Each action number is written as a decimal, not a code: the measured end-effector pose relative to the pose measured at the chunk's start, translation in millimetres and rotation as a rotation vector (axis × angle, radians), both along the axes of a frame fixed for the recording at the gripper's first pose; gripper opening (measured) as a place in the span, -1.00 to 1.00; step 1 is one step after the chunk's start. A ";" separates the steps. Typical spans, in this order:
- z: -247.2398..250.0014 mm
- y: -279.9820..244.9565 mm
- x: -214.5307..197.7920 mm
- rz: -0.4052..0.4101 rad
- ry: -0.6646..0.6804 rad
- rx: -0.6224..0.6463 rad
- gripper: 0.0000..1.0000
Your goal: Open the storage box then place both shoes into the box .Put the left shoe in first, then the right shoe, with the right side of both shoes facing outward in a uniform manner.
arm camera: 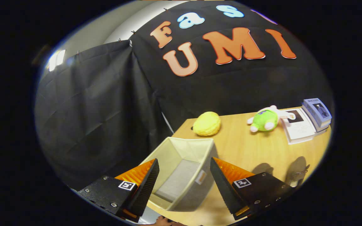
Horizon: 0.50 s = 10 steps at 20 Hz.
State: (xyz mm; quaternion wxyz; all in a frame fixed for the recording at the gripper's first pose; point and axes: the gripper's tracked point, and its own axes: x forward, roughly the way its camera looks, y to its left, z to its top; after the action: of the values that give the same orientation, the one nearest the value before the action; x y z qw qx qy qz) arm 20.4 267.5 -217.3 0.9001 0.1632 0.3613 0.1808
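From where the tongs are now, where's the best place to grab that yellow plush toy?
Probably across the yellow plush toy at its rounded middle, coming from above: it sits free on the wooden table, beyond the open tongs and the open storage box.

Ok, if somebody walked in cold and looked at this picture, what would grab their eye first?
Probably the open fabric storage box, sitting empty on the wooden table between the spread fingers of the gripper, which holds nothing. Beyond the box a yellow plush toy lies near the table's far edge, with a green plush toy beside it, next to a white booklet and a blue book.
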 end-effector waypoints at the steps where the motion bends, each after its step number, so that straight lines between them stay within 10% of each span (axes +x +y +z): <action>1: -10.1 -18.0 -3.4 -0.027 0.018 -0.029 0.94; 10: -92.3 -109.8 -43.1 -0.156 0.212 -0.118 0.91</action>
State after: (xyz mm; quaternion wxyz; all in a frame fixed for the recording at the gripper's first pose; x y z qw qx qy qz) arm -22.7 157.7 -309.6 0.8762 0.1559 0.4506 0.0704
